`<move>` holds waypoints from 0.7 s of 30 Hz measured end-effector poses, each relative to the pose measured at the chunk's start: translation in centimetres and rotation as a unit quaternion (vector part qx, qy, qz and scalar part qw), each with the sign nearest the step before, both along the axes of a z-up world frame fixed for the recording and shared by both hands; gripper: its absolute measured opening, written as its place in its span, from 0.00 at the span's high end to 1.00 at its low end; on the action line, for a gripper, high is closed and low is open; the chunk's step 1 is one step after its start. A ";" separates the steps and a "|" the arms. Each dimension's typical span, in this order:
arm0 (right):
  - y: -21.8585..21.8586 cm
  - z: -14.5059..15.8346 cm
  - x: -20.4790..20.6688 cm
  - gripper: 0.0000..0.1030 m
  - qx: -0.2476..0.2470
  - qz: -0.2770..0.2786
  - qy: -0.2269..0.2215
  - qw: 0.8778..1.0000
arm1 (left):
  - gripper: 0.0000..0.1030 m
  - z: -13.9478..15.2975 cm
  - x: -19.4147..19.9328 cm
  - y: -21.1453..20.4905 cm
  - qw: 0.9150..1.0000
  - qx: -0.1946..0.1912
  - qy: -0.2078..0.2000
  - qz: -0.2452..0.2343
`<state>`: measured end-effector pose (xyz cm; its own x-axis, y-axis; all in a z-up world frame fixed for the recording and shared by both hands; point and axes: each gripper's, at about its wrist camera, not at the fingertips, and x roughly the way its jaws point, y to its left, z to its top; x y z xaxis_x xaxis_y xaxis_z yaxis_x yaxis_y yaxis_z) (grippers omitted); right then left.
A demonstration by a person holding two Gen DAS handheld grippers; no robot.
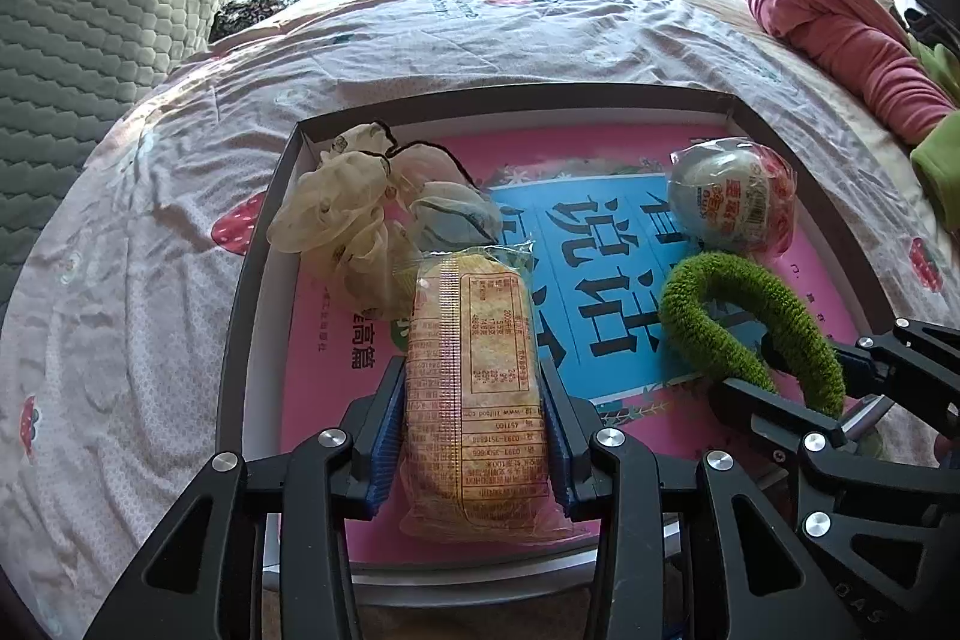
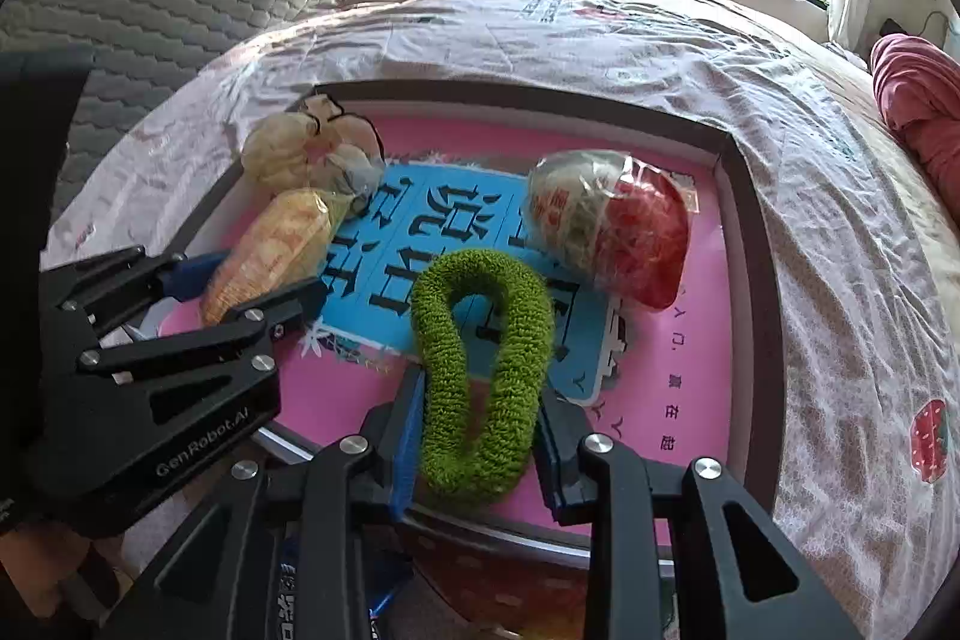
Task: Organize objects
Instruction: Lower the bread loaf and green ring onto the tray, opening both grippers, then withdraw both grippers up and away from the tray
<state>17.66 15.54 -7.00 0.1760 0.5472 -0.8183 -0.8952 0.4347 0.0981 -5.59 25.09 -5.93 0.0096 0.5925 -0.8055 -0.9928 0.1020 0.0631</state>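
A shallow dark-rimmed tray (image 1: 516, 91) with a pink and blue printed bottom lies on the bed. My left gripper (image 1: 471, 370) is shut on a clear-wrapped cracker packet (image 1: 468, 340), blue pads pressing both long sides, low over the tray's near left part. My right gripper (image 2: 480, 388) is shut on a green fuzzy scrunchie (image 2: 444, 340), squeezed into a long loop at the tray's near edge. The right wrist view also shows the left gripper (image 2: 246, 283) with the packet (image 2: 276, 244). In the left wrist view the right gripper (image 1: 798, 370) and the scrunchie (image 1: 708, 292) sit at the right.
In the tray lie a cream scrunchie (image 1: 336, 214) at the far left, a small grey-blue cloth piece (image 1: 456, 214) and a wrapped round snack (image 1: 732, 196) at the far right. A strawberry-print sheet (image 1: 150, 250) surrounds it; grey quilted cushion (image 1: 90, 10) left, red blanket (image 1: 840, 28) right.
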 end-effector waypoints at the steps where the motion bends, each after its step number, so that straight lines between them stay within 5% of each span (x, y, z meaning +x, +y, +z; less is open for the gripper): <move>1: 0.0 0.0 0.0 0.68 0.000 -0.001 -0.001 1.000 | 0.58 0.0 0.0 0.0 1.000 0.000 0.000 0.001; 21: -0.7 1.0 0.3 0.51 -0.001 -0.017 -0.005 1.000 | 0.27 0.9 -0.8 -0.2 0.999 -0.004 -0.033 0.009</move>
